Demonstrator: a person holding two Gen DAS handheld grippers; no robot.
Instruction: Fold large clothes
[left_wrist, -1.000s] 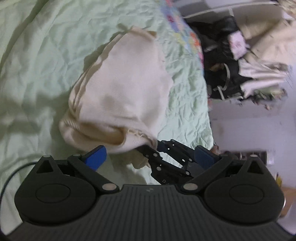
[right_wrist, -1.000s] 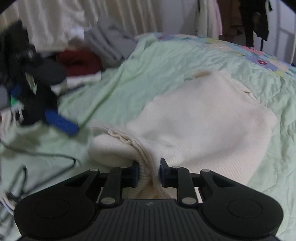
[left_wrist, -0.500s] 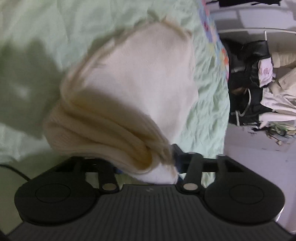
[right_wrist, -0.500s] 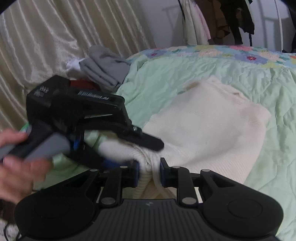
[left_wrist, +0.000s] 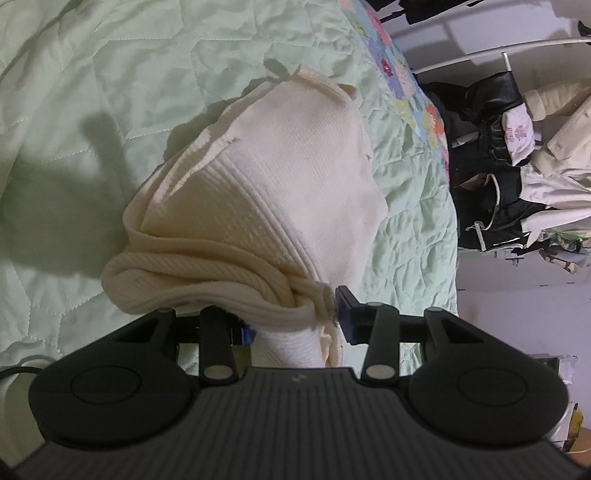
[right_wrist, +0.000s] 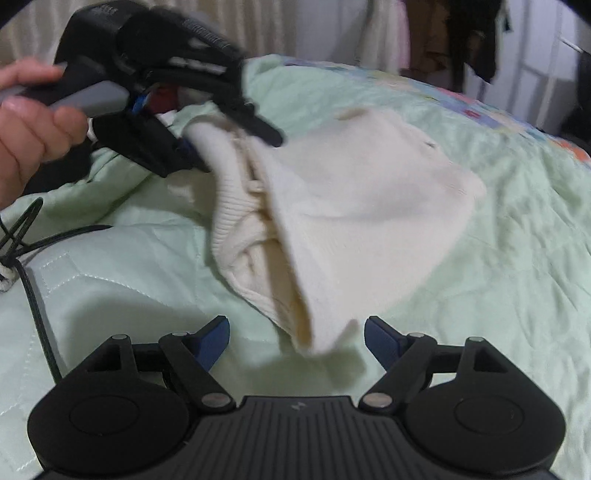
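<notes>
Our left hand-held gripper (left_wrist: 291, 314), black with blue finger pads, was clamped on a bunched ribbed edge of the large cream knitted sweater (left_wrist: 280, 177) in the left wrist view. The cloth filled the gap between its fingers, and the fold it held hung above the pale green quilted bedspread (left_wrist: 74, 110). From the grip the sweater ran toward twelve o'clock and lay partly doubled over, its far edge rumpled with a small flap sticking up. At about three o'clock, beyond the edge of the bed, we saw a heap of dark and cream clothes (left_wrist: 517, 155), well apart from the sweater.

In the right wrist view our right hand-held gripper (right_wrist: 297, 341) stood with its fingers spread wide and nothing between them; the loose lower corner of the sweater dangled just ahead of the gap, apparently untouched, though blur made that hard to be sure of. At about ten o'clock we saw the left gripper in our left hand (right_wrist: 26, 122), lifting the bunched edge off the bedspread. A black cable (right_wrist: 37, 291) lay at nine o'clock.

We judged the fold only partly done: the body was roughly halved, but uneven. Still to do, we thought, was laying the lifted edge down, squaring it, and smoothing the layers.
</notes>
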